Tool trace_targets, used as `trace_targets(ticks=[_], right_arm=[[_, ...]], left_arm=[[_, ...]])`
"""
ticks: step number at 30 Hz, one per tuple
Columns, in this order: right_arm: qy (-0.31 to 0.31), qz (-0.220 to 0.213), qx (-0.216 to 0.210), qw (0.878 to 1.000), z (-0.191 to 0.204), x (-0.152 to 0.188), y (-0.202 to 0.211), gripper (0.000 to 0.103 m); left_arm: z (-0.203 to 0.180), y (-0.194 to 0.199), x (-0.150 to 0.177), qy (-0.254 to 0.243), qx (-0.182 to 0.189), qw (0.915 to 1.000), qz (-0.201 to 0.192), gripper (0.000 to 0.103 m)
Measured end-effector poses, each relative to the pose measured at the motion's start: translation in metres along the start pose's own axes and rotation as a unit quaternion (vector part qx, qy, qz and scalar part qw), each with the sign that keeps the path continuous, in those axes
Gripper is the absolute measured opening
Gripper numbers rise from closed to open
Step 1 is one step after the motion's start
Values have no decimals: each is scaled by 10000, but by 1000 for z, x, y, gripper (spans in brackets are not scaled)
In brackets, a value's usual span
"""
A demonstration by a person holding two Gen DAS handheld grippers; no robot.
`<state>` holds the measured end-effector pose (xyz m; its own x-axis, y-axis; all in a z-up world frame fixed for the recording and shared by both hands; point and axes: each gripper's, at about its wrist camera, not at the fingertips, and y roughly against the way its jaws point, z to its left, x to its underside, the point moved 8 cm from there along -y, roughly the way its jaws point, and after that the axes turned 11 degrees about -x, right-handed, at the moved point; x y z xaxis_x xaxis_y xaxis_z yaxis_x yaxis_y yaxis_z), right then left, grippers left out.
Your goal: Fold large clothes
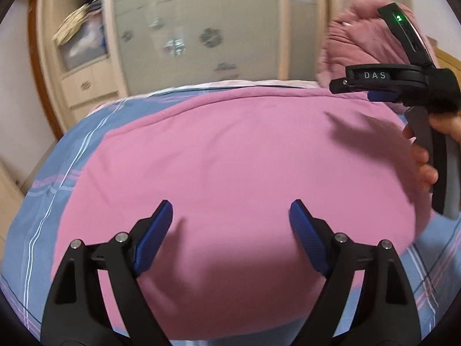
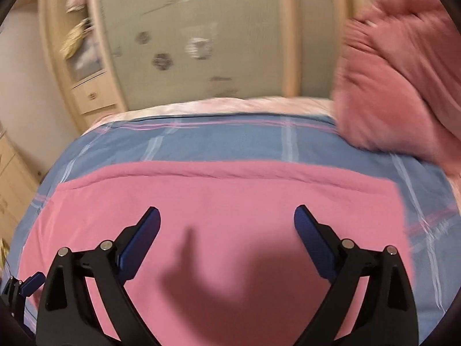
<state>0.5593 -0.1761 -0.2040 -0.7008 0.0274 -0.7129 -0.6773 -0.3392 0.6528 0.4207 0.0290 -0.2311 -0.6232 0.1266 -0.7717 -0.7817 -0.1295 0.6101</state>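
A large pink garment lies flat and smooth on the bed, folded to a broad rectangle; it also shows in the right wrist view. My left gripper is open and empty, hovering above the garment's near part. My right gripper is open and empty, above the garment's middle. In the left wrist view the right gripper's body is held in a hand at the far right, above the garment's right edge. The left gripper's fingertip peeks in at the lower left of the right wrist view.
The bed has a blue plaid sheet. A crumpled pink-red blanket is piled at the bed's far right. A light wooden wardrobe with frosted doors and drawers stands behind the bed.
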Motion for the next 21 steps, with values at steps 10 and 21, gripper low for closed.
trace_targets(ticks=[10, 21], right_arm=[[-1175, 546, 67, 9915, -97, 48, -38, 94], [-1091, 474, 740, 9901, -90, 39, -27, 85]], left_arm=[[-42, -34, 14, 61, 649, 9928, 1004, 89], [-10, 2, 9, -99, 277, 9976, 621, 89]])
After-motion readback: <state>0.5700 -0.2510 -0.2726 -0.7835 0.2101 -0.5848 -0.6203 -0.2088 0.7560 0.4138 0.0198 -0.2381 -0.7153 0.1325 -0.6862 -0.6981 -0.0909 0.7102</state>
